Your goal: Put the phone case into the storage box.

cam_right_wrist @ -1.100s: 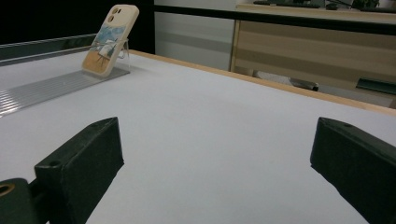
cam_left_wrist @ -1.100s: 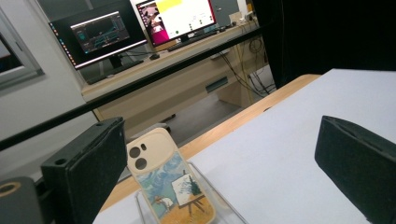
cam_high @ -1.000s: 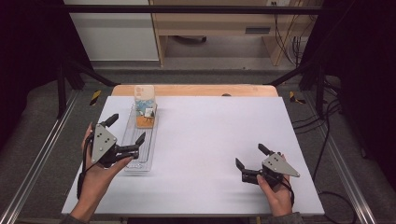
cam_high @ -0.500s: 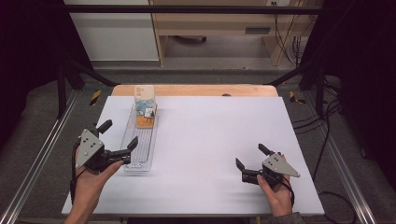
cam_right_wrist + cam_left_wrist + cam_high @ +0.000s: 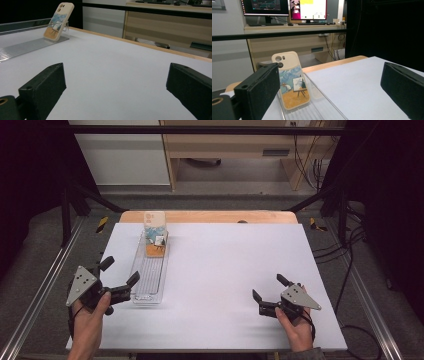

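A cream phone case with a painted picture leans upright at the far end of a long clear ribbed tray. My left gripper is open at the table's left edge, just left of the tray's near end, holding nothing. My right gripper is open low over the white table near the front right, with nothing between its jaws, far from the tray.
The white tabletop has a wooden strip along its far edge. Metal frame rails run along both sides. A desk with monitors stands beyond the table.
My left gripper has drawn back toward the left and the near side, away from the tray, staying open. The right gripper has not moved.
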`<state>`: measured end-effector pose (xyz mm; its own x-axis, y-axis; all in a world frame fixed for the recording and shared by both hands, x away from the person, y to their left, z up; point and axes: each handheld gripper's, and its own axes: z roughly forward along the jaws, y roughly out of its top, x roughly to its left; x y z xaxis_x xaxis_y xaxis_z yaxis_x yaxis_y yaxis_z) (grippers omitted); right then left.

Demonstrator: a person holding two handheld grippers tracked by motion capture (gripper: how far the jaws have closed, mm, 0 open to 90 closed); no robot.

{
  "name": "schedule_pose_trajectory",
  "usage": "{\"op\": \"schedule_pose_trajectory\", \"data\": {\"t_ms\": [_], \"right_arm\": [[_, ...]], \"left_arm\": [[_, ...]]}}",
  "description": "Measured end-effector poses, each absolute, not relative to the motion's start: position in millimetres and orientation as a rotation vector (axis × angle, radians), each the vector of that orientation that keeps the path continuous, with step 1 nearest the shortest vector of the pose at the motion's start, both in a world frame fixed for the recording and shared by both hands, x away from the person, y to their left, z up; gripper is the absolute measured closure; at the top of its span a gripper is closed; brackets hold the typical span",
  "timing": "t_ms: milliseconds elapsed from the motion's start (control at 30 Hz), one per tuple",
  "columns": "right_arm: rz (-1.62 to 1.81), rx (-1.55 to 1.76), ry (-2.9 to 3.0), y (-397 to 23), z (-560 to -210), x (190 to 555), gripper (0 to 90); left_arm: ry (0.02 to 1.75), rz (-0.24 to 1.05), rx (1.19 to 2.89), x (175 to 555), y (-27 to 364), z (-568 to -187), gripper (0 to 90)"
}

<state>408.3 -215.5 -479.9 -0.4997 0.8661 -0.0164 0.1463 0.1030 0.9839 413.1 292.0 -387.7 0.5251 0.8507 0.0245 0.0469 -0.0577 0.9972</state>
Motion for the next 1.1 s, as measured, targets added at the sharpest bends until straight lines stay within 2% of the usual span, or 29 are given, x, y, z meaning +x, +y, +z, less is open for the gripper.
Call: {"op": "schedule_pose_trajectory", "data": {"t_ms": [600, 1100], "right_arm": [[1.439, 0.991, 1.753, -216.5, -480.3, 408.1, 2.5], [1.438, 0.989, 1.756, -216.2, -480.4, 408.2, 2.6]], "left_arm": [[0.854, 0.788, 1.493, 410.5, 308.8, -409.1, 2.3], [0.810, 0.803, 1.538, 409.4, 314.4, -430.4, 2.8]]}}
